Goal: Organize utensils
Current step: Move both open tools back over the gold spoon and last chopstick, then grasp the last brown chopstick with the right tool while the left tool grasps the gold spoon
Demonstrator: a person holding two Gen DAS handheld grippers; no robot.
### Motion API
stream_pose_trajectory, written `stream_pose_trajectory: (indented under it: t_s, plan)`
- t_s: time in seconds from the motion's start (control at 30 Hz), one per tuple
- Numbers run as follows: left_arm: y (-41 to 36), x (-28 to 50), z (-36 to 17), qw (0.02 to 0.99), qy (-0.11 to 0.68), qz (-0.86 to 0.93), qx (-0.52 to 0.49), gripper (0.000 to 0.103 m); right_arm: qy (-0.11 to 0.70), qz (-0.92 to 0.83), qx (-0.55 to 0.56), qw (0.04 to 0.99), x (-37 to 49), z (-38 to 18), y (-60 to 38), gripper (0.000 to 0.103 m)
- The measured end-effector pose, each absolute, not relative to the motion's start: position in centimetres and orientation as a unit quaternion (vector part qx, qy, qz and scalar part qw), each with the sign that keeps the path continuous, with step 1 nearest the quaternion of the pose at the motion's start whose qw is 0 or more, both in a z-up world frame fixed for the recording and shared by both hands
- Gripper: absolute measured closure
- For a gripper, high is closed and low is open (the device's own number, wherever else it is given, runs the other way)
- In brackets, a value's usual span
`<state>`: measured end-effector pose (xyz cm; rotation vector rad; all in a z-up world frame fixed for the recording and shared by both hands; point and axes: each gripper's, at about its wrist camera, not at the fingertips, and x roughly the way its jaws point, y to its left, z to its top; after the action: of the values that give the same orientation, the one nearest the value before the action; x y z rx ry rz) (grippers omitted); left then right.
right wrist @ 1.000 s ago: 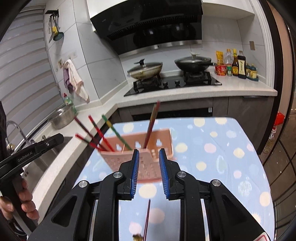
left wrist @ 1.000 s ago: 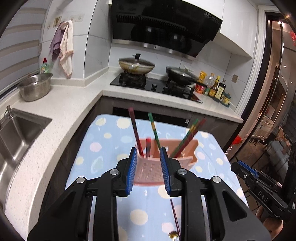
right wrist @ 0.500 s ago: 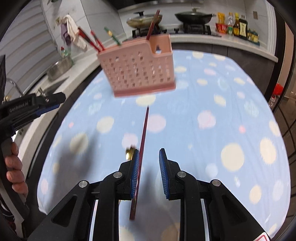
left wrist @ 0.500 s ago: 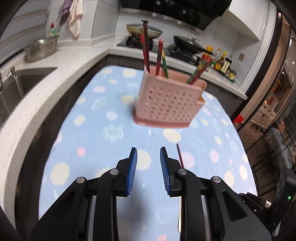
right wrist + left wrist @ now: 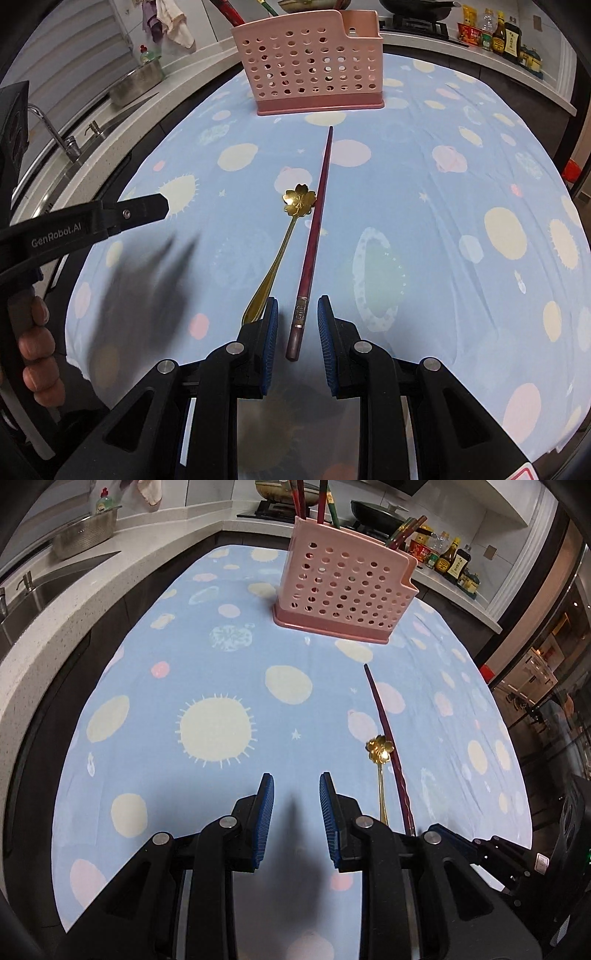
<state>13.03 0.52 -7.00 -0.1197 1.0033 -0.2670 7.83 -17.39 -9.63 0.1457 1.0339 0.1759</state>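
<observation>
A pink perforated utensil holder (image 5: 343,587) stands at the far end of the blue spotted tablecloth (image 5: 221,672), with several chopsticks upright in it. It also shows in the right wrist view (image 5: 314,62). A dark red chopstick (image 5: 314,236) and a gold flower-headed spoon (image 5: 291,221) lie side by side on the cloth; both show in the left wrist view, chopstick (image 5: 388,738) and spoon (image 5: 380,760). My right gripper (image 5: 297,314) is open, its jaws on either side of the chopstick's near end. My left gripper (image 5: 295,794) is open and empty, left of the spoon.
A white counter with a sink (image 5: 40,587) and steel bowl (image 5: 85,535) runs along the left. A stove with pans (image 5: 373,511) and sauce bottles (image 5: 498,37) are behind the holder. The left gripper's body (image 5: 92,221) reaches in at the right view's left.
Both grippers have drawn back from the holder and dropped low over the cloth. The right gripper now straddles the chopstick's near end.
</observation>
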Motion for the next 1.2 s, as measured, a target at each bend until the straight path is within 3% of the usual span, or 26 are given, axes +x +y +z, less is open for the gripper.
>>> stream_pose_trajectory:
  t_s: [0.37,0.63,0.83,0.97,1.2]
  plan:
    - [-0.1,11.7,-7.5,0.861,0.487,-0.138,-0.05,0.078,0.506,0.089,0.063,0.856,7.7,-10.5,-16.8,0.081]
    - [-0.2,11.6,-7.8,0.858,0.492,-0.141,-0.048,0.078,0.505,0.072,0.061,0.858,8.0,-10.8,-17.3,0.094]
    - [-1.1,11.3,-8.0,0.853,0.496,-0.156,-0.044,0.078,0.497,0.05,0.078,0.863,7.9,-10.7,-18.7,0.096]
    - [-2.2,10.9,-8.3,0.848,0.499,-0.173,-0.04,0.067,0.493,0.036,0.092,0.864,7.6,-10.6,-19.9,0.096]
    - [-4.6,10.3,-9.2,0.834,0.511,-0.207,-0.025,0.064,0.491,0.022,0.108,0.864,6.8,-10.5,-21.2,0.096]
